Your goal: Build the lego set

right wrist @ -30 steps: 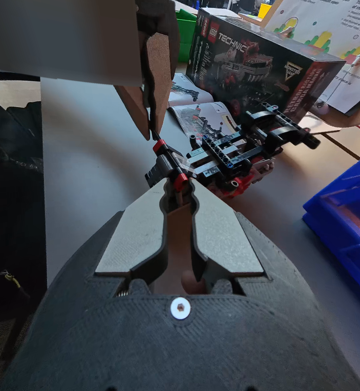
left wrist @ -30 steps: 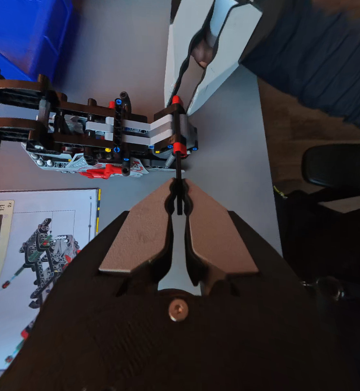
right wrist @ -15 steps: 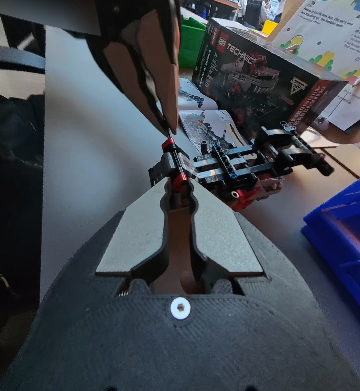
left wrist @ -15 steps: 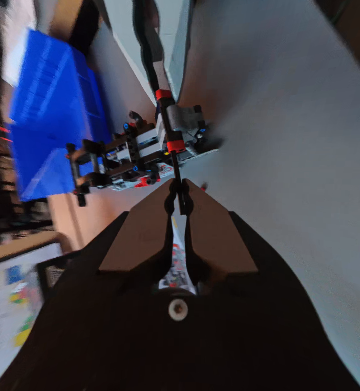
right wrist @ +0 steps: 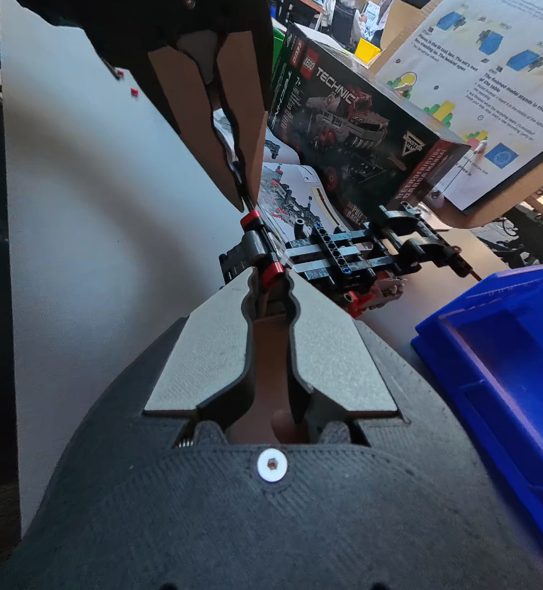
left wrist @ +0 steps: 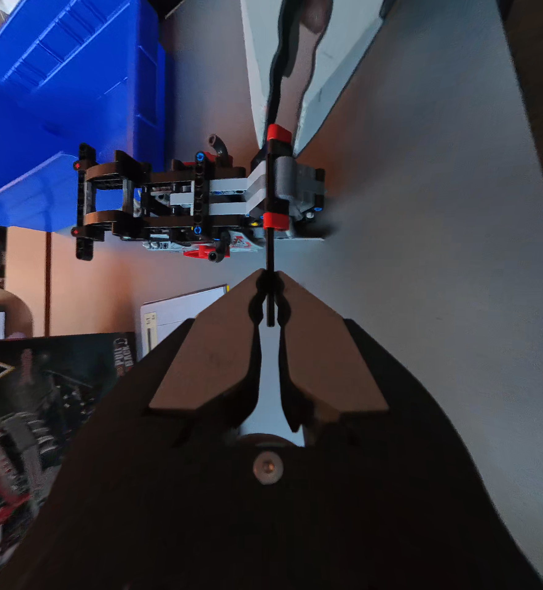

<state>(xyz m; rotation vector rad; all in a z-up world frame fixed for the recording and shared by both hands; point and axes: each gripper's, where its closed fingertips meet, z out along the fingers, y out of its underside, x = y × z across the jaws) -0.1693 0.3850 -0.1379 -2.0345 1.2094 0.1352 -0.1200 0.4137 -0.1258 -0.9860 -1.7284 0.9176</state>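
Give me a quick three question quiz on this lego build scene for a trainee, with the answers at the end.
1. True or false: the left gripper is shut on the black axle.
2. Which coloured bushes sit on that axle at either side of the model: A blue, B red, C yellow?
3. Fill in: in the right wrist view, the bin at the right is ____.

Key:
1. True; its fingertips pinch one end of the axle.
2. B; the red bushes bracket the model's grey end block, and the right gripper closes at the far bush.
3. Blue; the blue bin stands on the table.
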